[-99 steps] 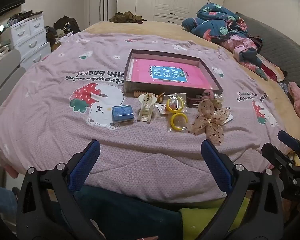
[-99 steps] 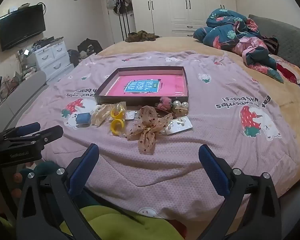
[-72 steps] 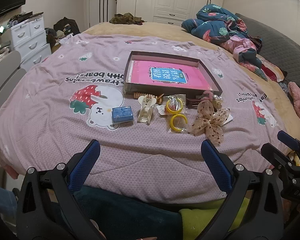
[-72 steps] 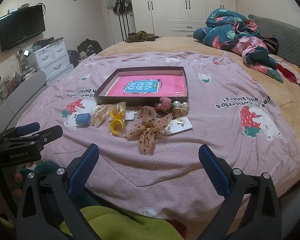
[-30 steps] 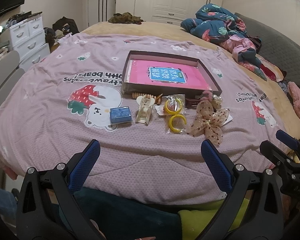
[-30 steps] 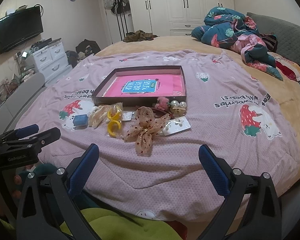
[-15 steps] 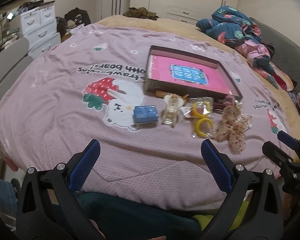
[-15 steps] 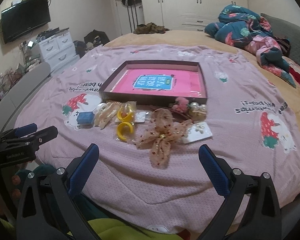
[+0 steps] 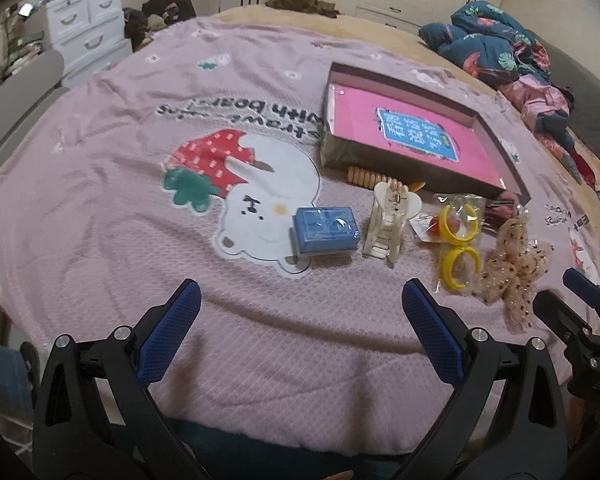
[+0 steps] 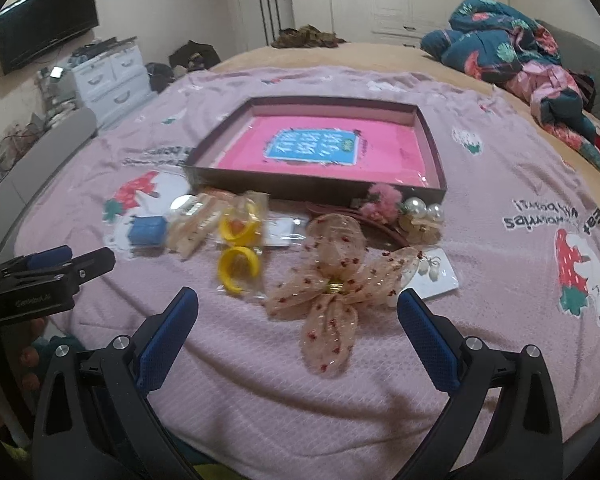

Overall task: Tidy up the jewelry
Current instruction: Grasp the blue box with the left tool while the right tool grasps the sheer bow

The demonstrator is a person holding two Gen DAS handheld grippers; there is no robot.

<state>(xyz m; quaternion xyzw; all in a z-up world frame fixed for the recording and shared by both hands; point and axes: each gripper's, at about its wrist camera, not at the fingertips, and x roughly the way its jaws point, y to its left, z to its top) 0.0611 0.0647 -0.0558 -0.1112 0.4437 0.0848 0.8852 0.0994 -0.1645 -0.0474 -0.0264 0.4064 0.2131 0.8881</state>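
A shallow dark box (image 9: 496,144) (image 10: 428,132) with a pink liner lies on the lilac bedspread. In front of it sits a row of pieces: a blue case (image 9: 325,230) (image 10: 147,231), a cream claw clip (image 9: 389,222) (image 10: 194,226), yellow hoops in a clear bag (image 9: 459,246) (image 10: 239,248), a beige dotted bow (image 9: 514,264) (image 10: 332,284), pearl clips (image 10: 422,210) and an earring card (image 10: 434,276). My left gripper (image 9: 300,328) stands open just short of the blue case. My right gripper (image 10: 292,328) stands open just short of the bow. Nothing is between either pair of fingers.
A rumpled floral quilt (image 10: 512,48) lies at the bed's far right. White drawers (image 9: 86,20) and a grey chair back (image 9: 16,100) stand left of the bed. Wardrobes line the far wall. The bedspread's near edge (image 9: 300,412) drops off just under the grippers.
Both grippers have moved forward toward the row of pieces, which now looks larger and closer. Their fingers stayed open. No piece on the bed has shifted.
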